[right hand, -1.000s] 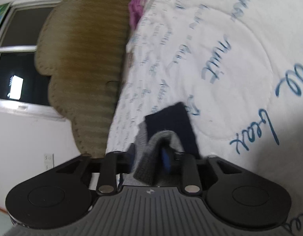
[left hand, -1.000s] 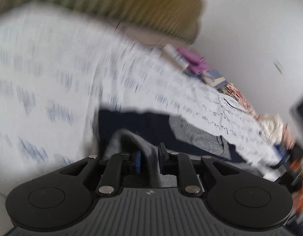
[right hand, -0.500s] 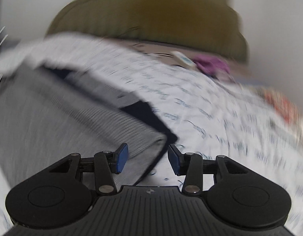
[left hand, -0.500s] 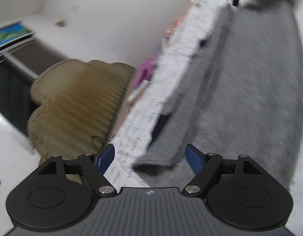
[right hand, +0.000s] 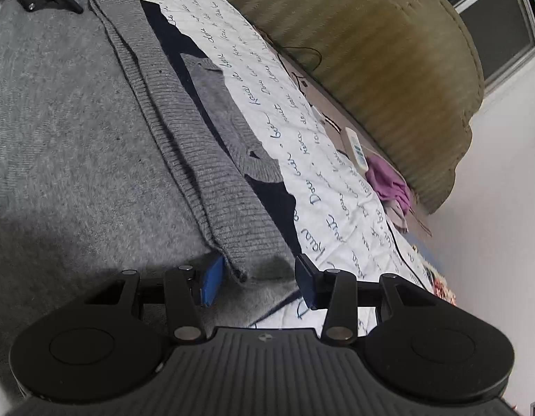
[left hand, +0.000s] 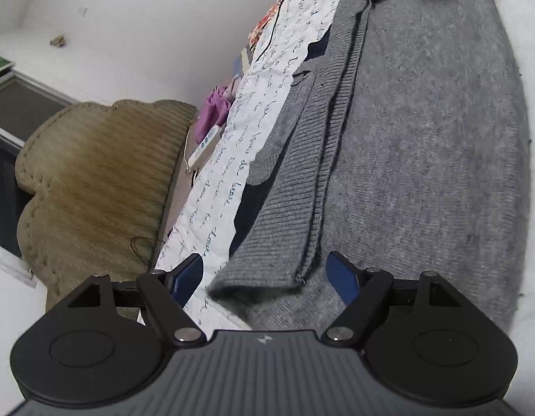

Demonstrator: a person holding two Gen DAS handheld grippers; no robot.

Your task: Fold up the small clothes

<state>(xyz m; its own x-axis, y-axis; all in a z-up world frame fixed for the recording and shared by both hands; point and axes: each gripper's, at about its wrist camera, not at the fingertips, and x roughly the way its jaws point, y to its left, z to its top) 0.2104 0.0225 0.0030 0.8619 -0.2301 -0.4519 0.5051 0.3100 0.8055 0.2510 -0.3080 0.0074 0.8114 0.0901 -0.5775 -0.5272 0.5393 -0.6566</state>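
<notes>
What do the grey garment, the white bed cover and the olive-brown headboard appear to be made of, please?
Grey garment: a soft knit, probably wool or a blend; fuzzy matte body, with ribbed rows along the folded hem.
White bed cover: looks like quilted cotton; puckered stitch lines under blue printed script, matte.
Olive-brown headboard: padded upholstery, possibly corduroy or velvet; fine ribs, a slight sheen and a stitched scalloped edge.

Both cams sharp for me now, no motion blur. Soft, even indoor light; strong fisheye bend at edges. Dim shadow pools on the grey knitted sweater [right hand: 76, 159] nr my right-cam housing; white wall [left hand: 146, 34] bright, no glare.
</notes>
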